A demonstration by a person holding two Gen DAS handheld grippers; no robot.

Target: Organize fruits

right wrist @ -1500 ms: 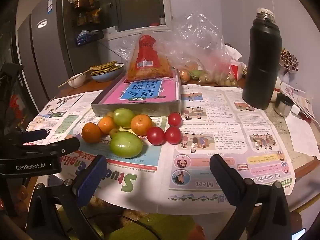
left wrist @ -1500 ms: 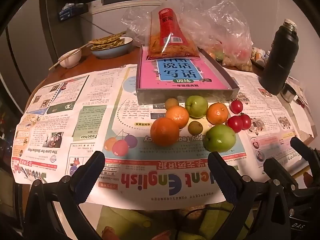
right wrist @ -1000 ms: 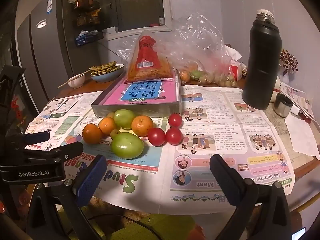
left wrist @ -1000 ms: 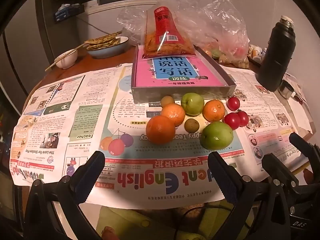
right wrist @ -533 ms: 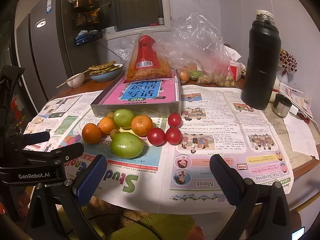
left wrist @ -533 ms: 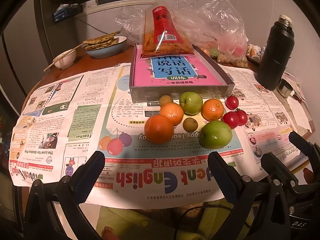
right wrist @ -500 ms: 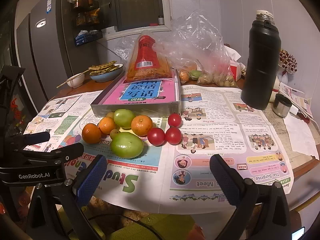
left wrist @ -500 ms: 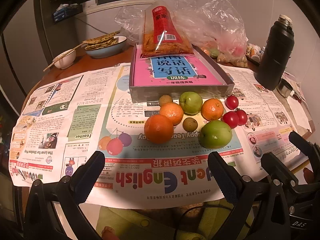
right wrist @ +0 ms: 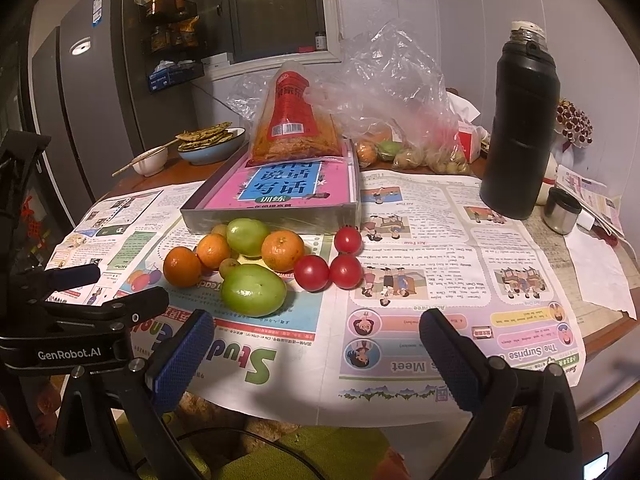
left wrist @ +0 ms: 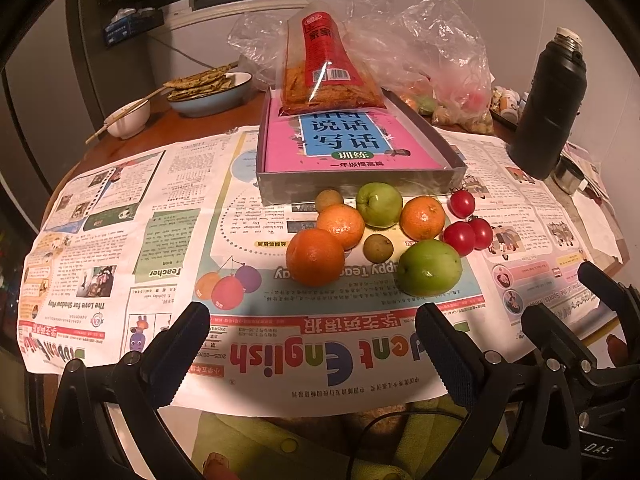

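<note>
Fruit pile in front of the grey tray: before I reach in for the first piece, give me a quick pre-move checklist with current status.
1. Left gripper open and empty: ok.
2. Right gripper open and empty: ok.
3. Both grippers short of the fruit, nothing touched: ok.
4. Nearest pieces free to grasp: the front orange touches a mandarin behind it; the big green fruit has open newspaper in front: ok.
5. Space in the grey tray: a pink book and a snack bag fill it: not ok.
6. Where the sorted fruit should go: cannot tell.
</note>
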